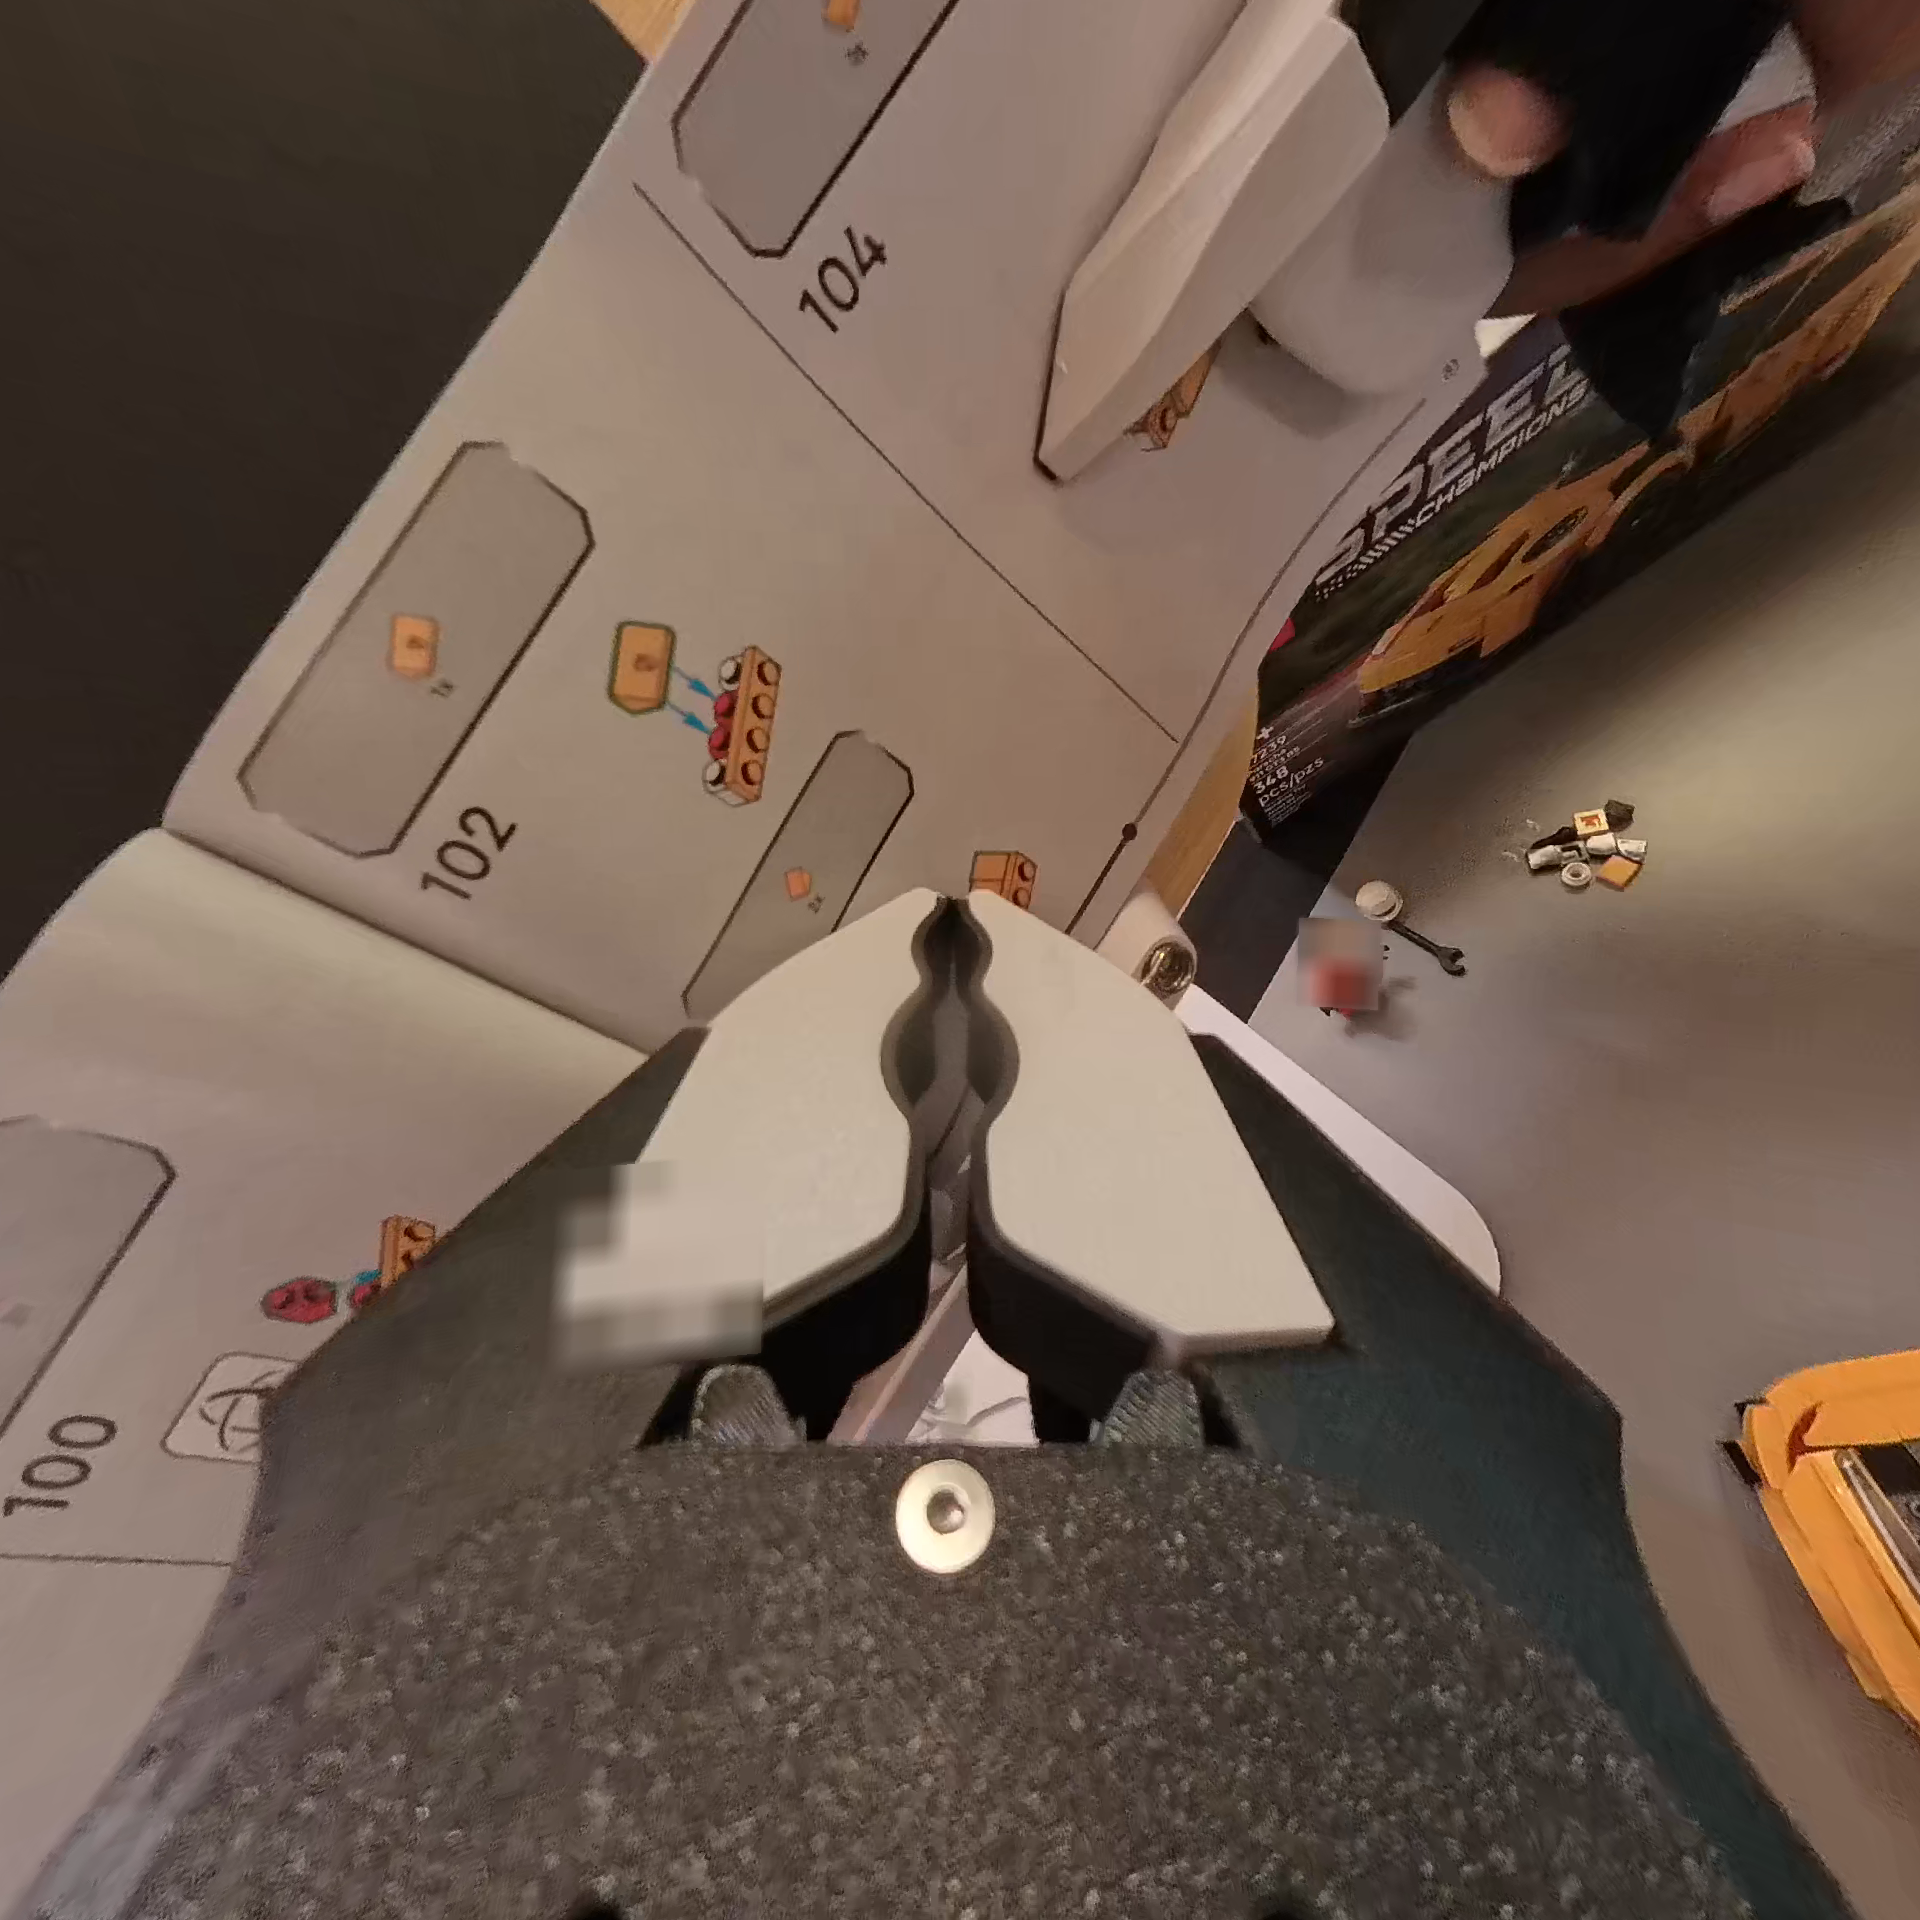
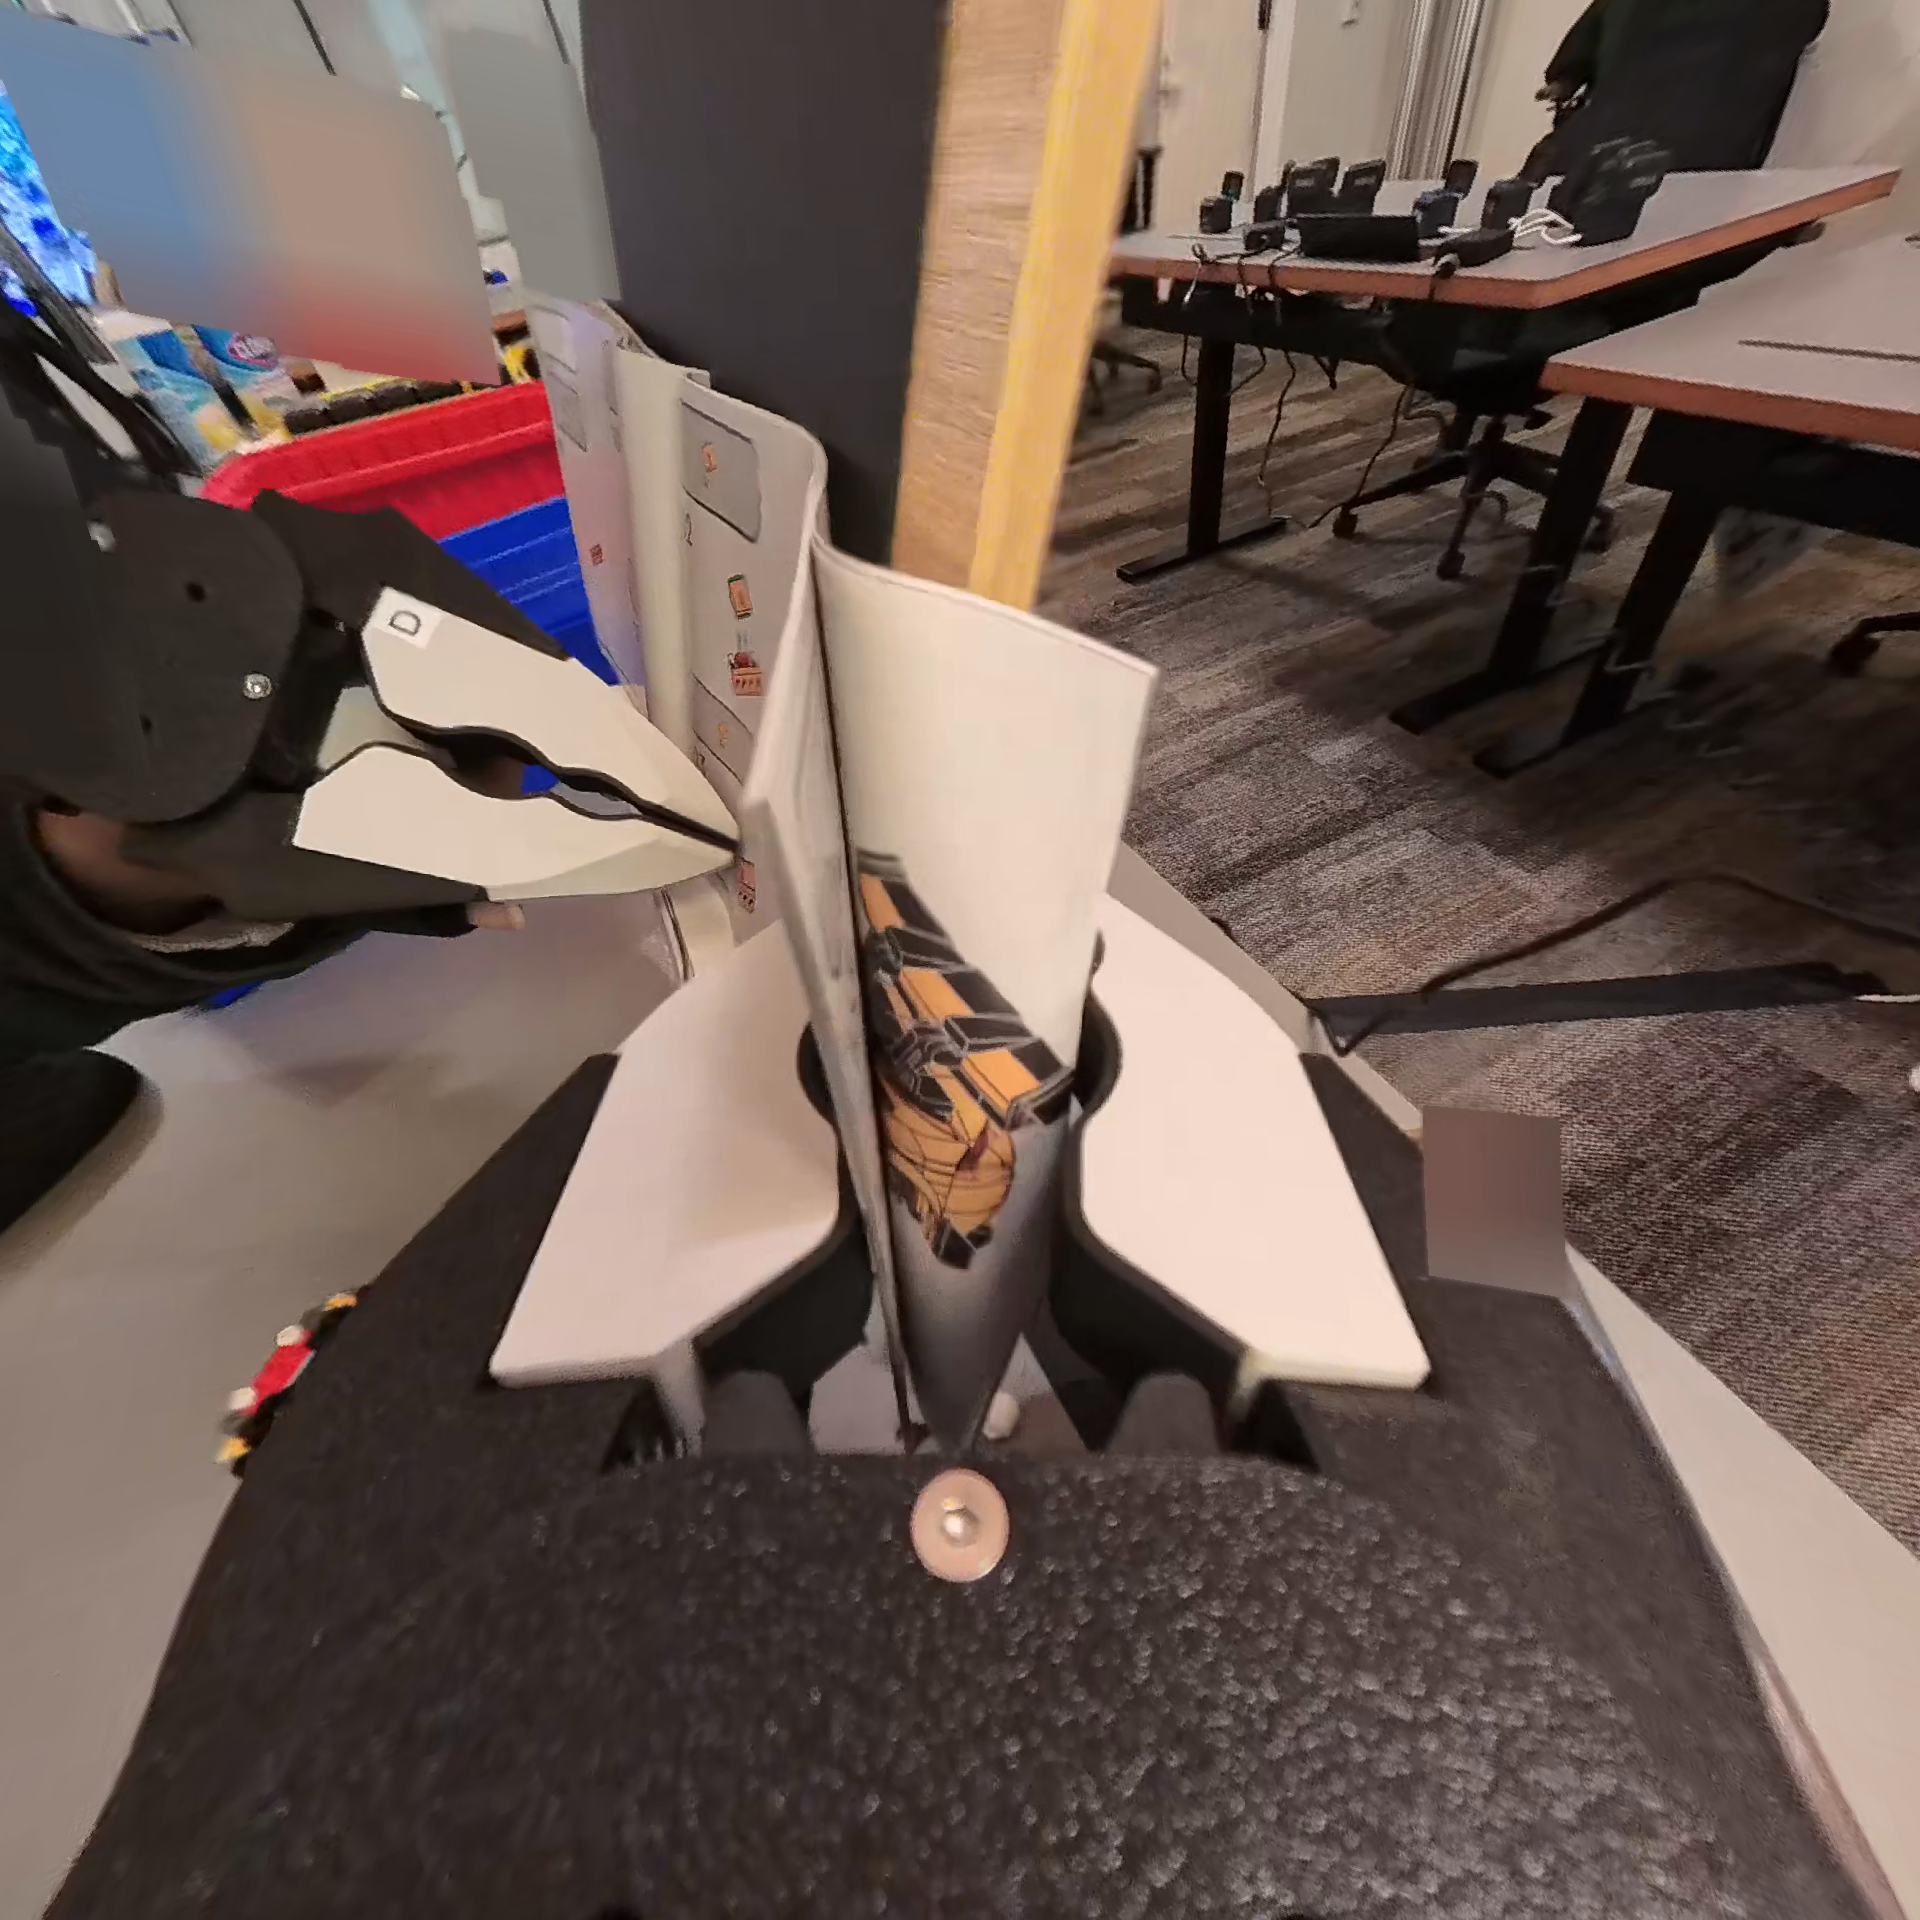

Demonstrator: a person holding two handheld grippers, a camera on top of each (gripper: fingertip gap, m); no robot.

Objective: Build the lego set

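Observation:
The open instruction booklet (image 1: 727, 468) fills the left wrist view, pages facing me. My left gripper (image 1: 951, 906) is shut, its tips against a page; I cannot tell whether a sheet is pinched. In the right wrist view the booklet (image 2: 987, 779) stands upright and my right gripper (image 2: 956, 1039) is shut on its folded pages. The left gripper (image 2: 727, 844) touches the page edge from the left. The right gripper (image 1: 1122, 416) also shows at the top of the left wrist view, clamped on the booklet. A partly built yellow car (image 1: 1849, 1507) lies on the grey table at the right edge.
The lego box (image 1: 1507, 582) lies behind the booklet. A small pile of loose pieces (image 1: 1590, 847) and a black wrench piece (image 1: 1434, 945) lie on the table. A wooden post (image 2: 1018, 312) stands behind the booklet. Red (image 2: 436, 447) and blue (image 2: 520, 561) bins stand at the left. The left gripper's tips are roughly 9 centimetres from the right gripper's. Both grippers' tips are roughly 25 centimetres from the partly built yellow car (image 1: 1849, 1507).

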